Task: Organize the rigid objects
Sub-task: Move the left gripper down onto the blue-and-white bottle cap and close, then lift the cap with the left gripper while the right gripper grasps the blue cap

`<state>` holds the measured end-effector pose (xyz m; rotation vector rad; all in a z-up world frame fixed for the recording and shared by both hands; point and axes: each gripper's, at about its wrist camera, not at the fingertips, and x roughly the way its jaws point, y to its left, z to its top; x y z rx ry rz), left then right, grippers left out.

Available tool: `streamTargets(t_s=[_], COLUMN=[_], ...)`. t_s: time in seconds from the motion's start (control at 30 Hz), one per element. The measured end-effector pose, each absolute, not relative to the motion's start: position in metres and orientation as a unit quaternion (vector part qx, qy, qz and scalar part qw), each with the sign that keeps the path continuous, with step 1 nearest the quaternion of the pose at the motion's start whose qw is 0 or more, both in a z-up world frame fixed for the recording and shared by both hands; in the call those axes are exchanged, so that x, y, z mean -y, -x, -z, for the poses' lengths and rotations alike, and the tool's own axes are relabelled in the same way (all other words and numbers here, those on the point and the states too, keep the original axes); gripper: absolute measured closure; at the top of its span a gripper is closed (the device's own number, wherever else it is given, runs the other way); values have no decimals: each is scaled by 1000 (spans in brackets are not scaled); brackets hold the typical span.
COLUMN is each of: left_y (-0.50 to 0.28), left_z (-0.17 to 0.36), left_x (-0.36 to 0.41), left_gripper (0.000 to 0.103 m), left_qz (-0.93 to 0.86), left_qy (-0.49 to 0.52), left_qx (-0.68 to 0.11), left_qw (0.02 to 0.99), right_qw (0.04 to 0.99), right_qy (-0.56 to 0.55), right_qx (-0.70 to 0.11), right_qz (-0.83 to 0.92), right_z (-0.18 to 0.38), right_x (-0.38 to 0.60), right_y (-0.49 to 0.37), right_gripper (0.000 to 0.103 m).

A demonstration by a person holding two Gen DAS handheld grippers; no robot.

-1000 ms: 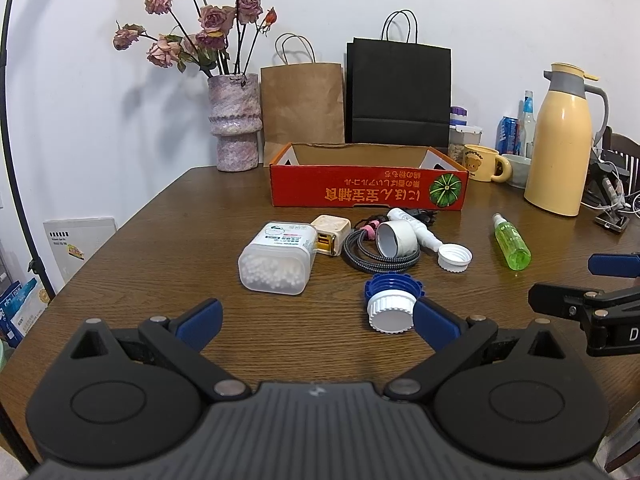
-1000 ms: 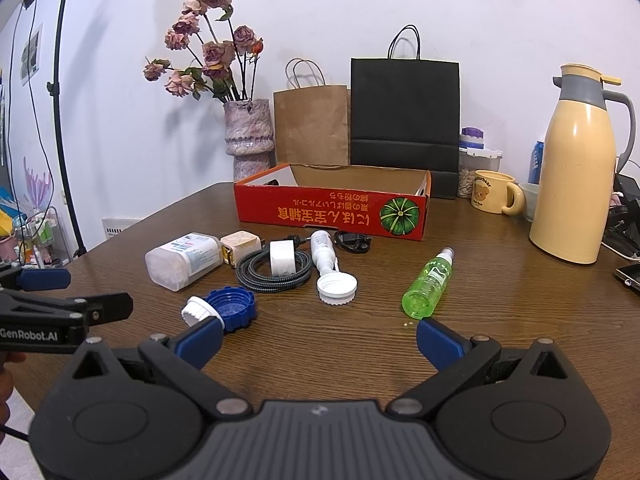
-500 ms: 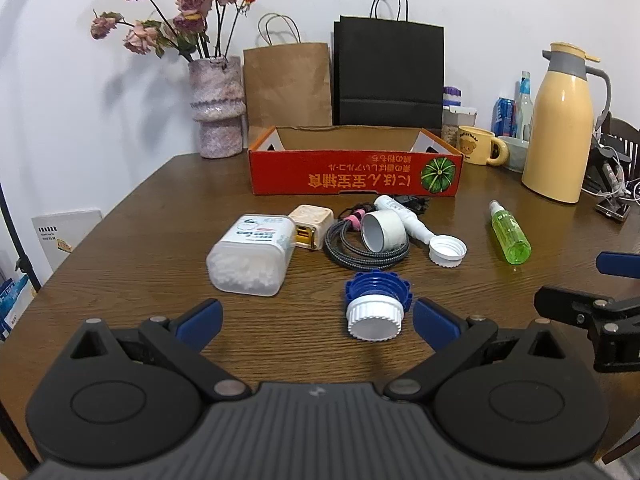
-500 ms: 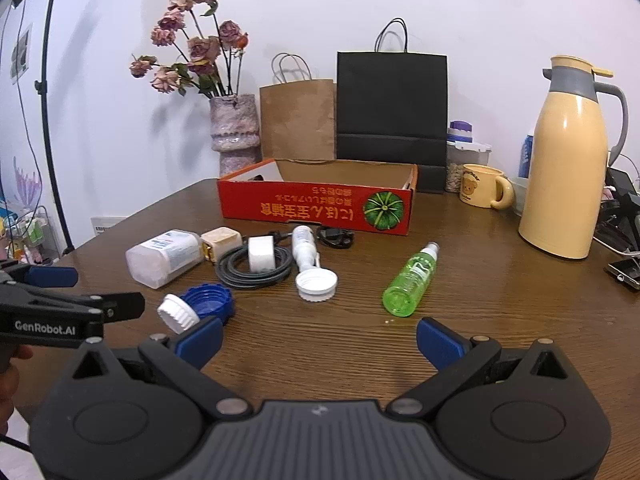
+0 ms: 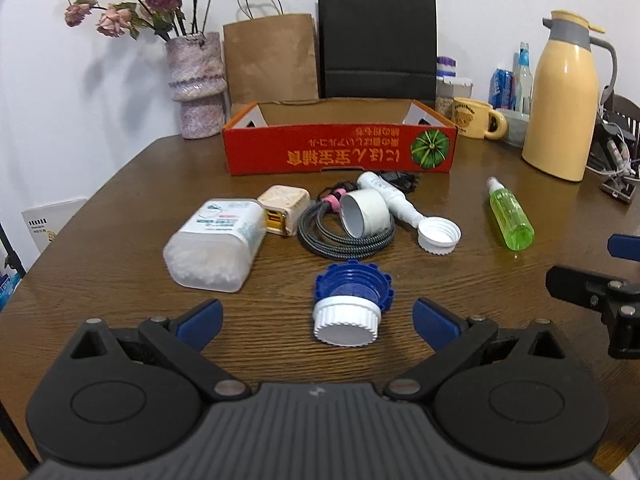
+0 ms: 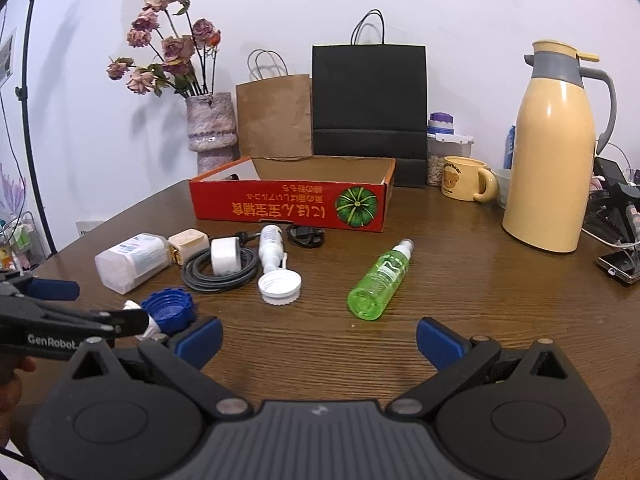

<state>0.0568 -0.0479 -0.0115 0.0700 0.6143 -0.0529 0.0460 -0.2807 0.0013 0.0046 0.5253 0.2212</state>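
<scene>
A red cardboard box (image 5: 340,156) (image 6: 290,204) stands open at the back of the table. In front lie a cotton-swab container (image 5: 216,244) (image 6: 132,260), a cream charger (image 5: 284,210), a coiled cable (image 5: 344,236) with a white tape roll (image 5: 366,218), a white pump bottle (image 5: 390,196), a white cap (image 5: 439,236) (image 6: 279,282), a blue-and-white cap (image 5: 350,306) (image 6: 166,312) and a green spray bottle (image 5: 510,220) (image 6: 380,280). My left gripper (image 5: 318,318) is open, its jaws either side of the blue-and-white cap. My right gripper (image 6: 319,334) is open and empty, just short of the green bottle.
A vase of dried roses (image 5: 196,84), a brown bag (image 5: 270,60) and a black bag (image 5: 378,44) stand behind the box. A yellow thermos (image 6: 554,152), a mug (image 6: 464,178) and jars stand at the right, with phones and cables (image 6: 616,232) at the far right.
My left gripper has moved forward and lower, so the blue-and-white cap now sits between its open jaws. My right gripper has shifted left toward the green bottle.
</scene>
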Motion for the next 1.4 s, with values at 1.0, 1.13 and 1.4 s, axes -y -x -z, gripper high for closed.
streamTargets(t_s=[1.0, 1.13, 1.4], left_y=[-68, -65, -57], left_z=[26, 25, 20], left_x=[53, 51, 42], left_gripper=[61, 61, 61], left_qz=[51, 49, 52], left_qy=[-20, -21, -22], left_qx=[-319, -315, -302], left_qw=[946, 948, 952], right_qw=[956, 955, 954], right_qy=[-7, -5, 5], right_qx=[-276, -277, -281], right_qz=[-103, -104, -107], right_z=[10, 8, 6], right_x=[279, 276, 267], right_y=[-51, -51, -52], right_gripper=[0, 0, 0])
